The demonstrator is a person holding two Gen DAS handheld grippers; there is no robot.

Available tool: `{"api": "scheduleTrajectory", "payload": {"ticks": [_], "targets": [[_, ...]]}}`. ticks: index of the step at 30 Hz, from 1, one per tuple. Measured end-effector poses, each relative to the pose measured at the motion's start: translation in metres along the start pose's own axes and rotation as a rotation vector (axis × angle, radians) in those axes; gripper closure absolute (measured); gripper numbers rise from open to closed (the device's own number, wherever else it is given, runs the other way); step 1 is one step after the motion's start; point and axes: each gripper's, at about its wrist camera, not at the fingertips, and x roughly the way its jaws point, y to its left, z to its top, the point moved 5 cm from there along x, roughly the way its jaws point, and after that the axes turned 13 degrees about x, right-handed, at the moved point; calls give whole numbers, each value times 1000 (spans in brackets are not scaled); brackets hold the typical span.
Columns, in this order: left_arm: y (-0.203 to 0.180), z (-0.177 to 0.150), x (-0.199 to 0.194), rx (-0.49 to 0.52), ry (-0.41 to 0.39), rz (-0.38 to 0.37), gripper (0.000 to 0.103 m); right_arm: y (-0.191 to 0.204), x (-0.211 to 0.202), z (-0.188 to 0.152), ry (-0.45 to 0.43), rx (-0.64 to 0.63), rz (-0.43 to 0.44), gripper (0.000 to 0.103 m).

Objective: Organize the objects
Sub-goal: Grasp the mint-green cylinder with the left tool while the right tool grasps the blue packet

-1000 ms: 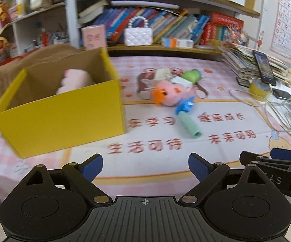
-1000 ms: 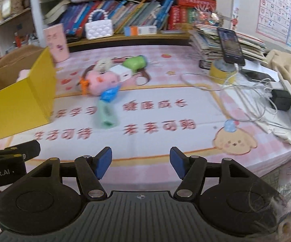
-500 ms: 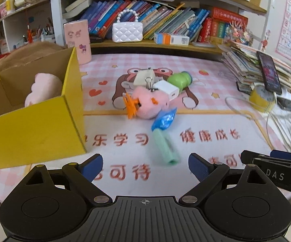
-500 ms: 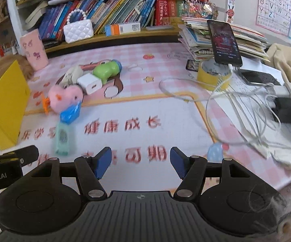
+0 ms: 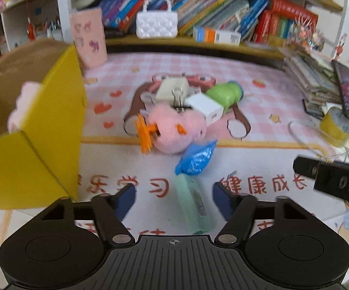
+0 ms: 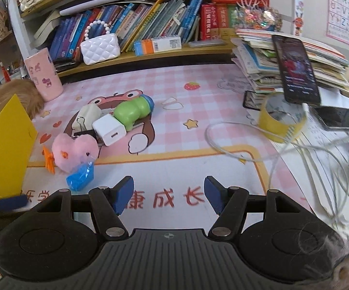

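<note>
One pink plush sits in the yellow box; the rest lie heaped on the bench. Left tool, wide, frames the mint tube; right tool wide, empty.

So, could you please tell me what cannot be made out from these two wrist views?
- Yellow box: most of its inside is hidden by its own walls in the left wrist view; only a blurred pink plush shows.
- Green tube: label print is blurred; absent from the right wrist view.
- Binder clip: partly under the pink heart plush.
- Left gripper: open.
</note>
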Motion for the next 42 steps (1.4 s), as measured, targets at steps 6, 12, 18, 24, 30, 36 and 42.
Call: {"api": "scheduleTrajectory", "payload": {"ticks": [6, 12, 18, 24, 30, 36, 42], "targets": [[-8, -5, 21, 3, 26, -17, 67, 8, 11, 10, 12, -25, 39, 41], [2, -4, 12, -14, 20, -10, 80, 20, 20, 12, 33, -47, 105, 40], [34, -22, -15, -106, 39, 27, 80, 50, 46, -2, 135, -84, 230, 35], [52, -40, -38, -175, 56, 59, 80, 80, 70, -10, 212, -53, 307, 42], [61, -46, -49, -204, 44, 70, 80, 90, 81, -13, 251, -58, 305, 67], [68, -49, -58, -223, 24, 68, 80, 88, 62, -15, 212, -82, 299, 68], [75, -57, -68, -228, -3, 53, 80, 88, 24, -24, 177, -99, 284, 68]]}}
